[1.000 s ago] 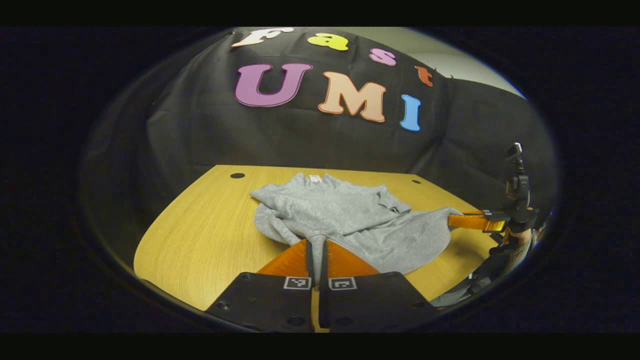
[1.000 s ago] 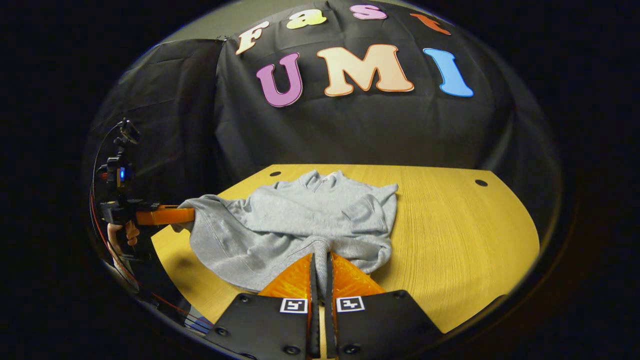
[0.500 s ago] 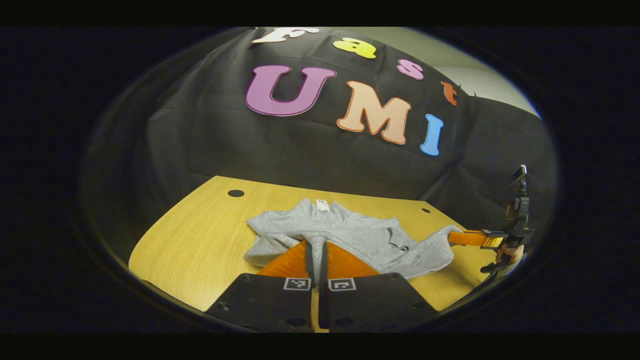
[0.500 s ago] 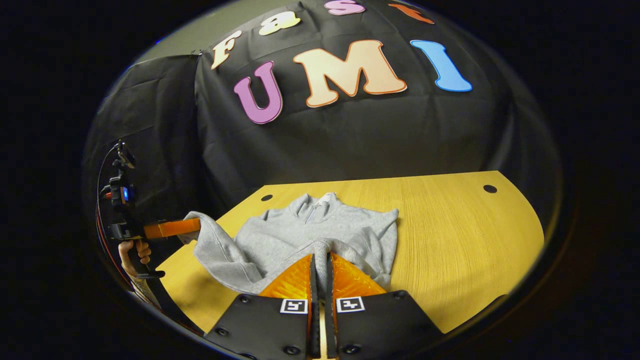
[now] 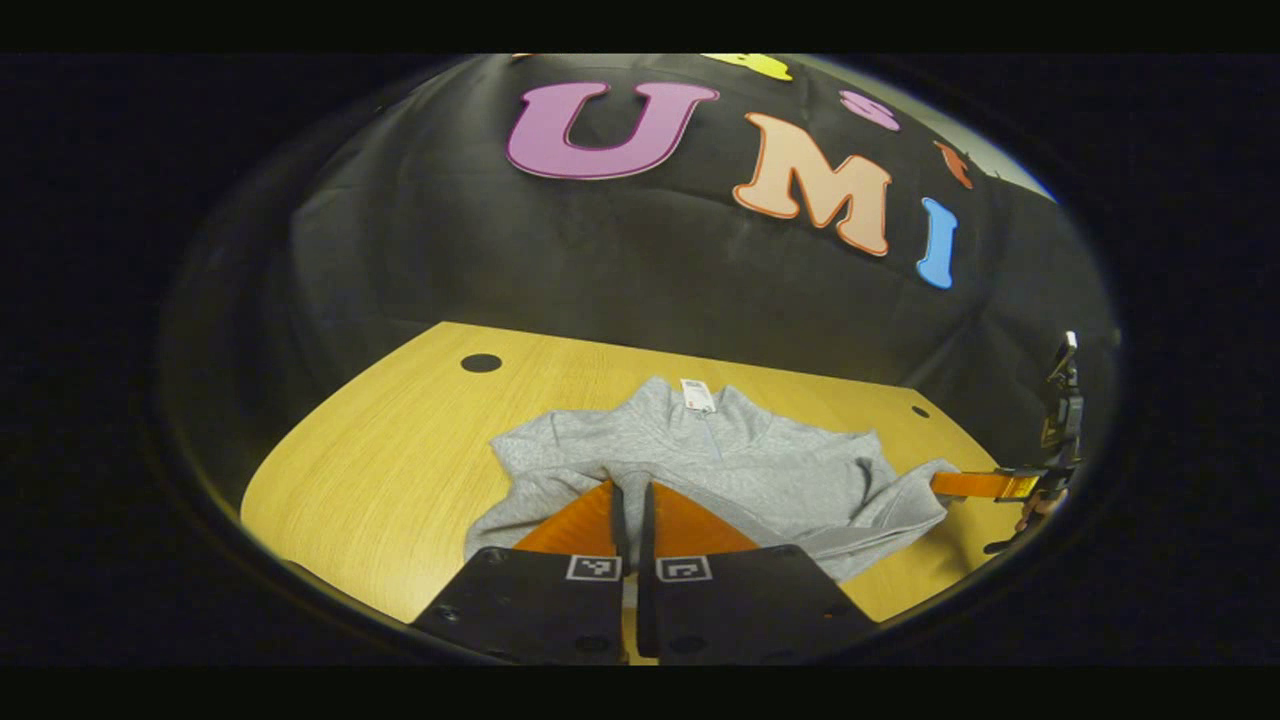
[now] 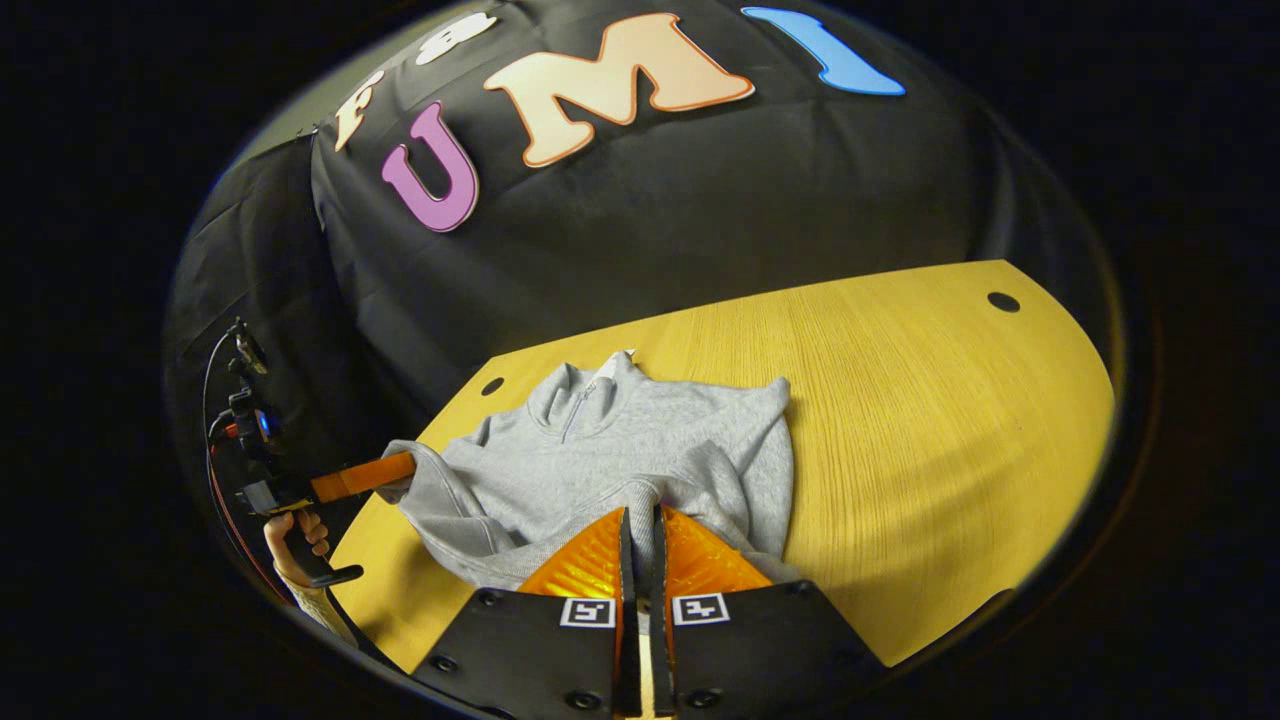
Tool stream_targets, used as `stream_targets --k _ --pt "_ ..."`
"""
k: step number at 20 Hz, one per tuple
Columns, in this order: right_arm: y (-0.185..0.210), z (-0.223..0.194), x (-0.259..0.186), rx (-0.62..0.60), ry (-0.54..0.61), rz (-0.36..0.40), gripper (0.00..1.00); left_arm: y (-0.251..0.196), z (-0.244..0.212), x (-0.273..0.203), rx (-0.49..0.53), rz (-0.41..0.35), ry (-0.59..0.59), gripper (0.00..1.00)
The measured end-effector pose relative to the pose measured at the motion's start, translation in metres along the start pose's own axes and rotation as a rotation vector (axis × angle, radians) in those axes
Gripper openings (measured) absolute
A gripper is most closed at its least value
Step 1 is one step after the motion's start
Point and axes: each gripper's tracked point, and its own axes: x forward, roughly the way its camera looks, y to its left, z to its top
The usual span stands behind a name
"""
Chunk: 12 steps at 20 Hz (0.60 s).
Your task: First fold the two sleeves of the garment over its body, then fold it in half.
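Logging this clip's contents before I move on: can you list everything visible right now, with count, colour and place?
Garment: one, grey, with a zip collar, lying on the table, its near edge pinched at two spots and lifted.
Neck label: one, white, inside the collar at the garment's far end.
Table: one, yellow wood grain, with small dark round holes near its far corners.
Booth wall: black cloth, behind the table.
Left gripper: one, shut on the garment's near edge; also seen at the left side of the right gripper view.
Right gripper: one, shut on the garment's near edge.
Hand: one, holding the left gripper's handle, at the left side of the right gripper view.
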Motion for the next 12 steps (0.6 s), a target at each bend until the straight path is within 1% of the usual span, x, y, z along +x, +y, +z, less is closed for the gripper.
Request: stream_targets --k 3,5,6,7,8,9,10,11,12 --pt "-0.001 0.001 0.009 0.026 0.009 0.008 0.06 0.001 -0.003 0.012 0.015 0.014 0.01 0.0" --pt "-0.003 0.007 0.013 0.015 -0.01 -0.007 0.18 0.002 0.003 0.018 0.046 0.033 -0.002 0.04" --pt "-0.005 0.011 0.015 0.015 -0.025 -0.02 0.19 0.004 0.006 0.02 0.064 0.047 -0.015 0.08" --pt "-0.004 0.016 0.017 0.023 -0.035 -0.019 0.12 0.004 0.01 0.023 0.081 0.055 -0.021 0.08" --pt "-0.005 0.022 0.019 0.036 -0.049 -0.02 0.3 0.002 0.011 0.025 0.089 0.057 -0.027 0.22" --pt "-0.002 0.029 0.02 0.061 -0.067 -0.011 0.21 0.001 0.013 0.027 0.097 0.066 -0.036 0.29" --pt "-0.008 0.035 0.022 0.069 -0.084 -0.031 0.47 0.003 0.019 0.029 0.11 0.091 -0.056 0.49" --pt "-0.01 0.04 0.023 0.068 -0.113 -0.033 0.73 0.009 0.03 0.028 0.128 0.131 -0.088 0.56" --pt "-0.009 0.046 0.022 0.064 -0.138 -0.031 0.99 0.012 0.041 0.026 0.145 0.161 -0.134 0.69"
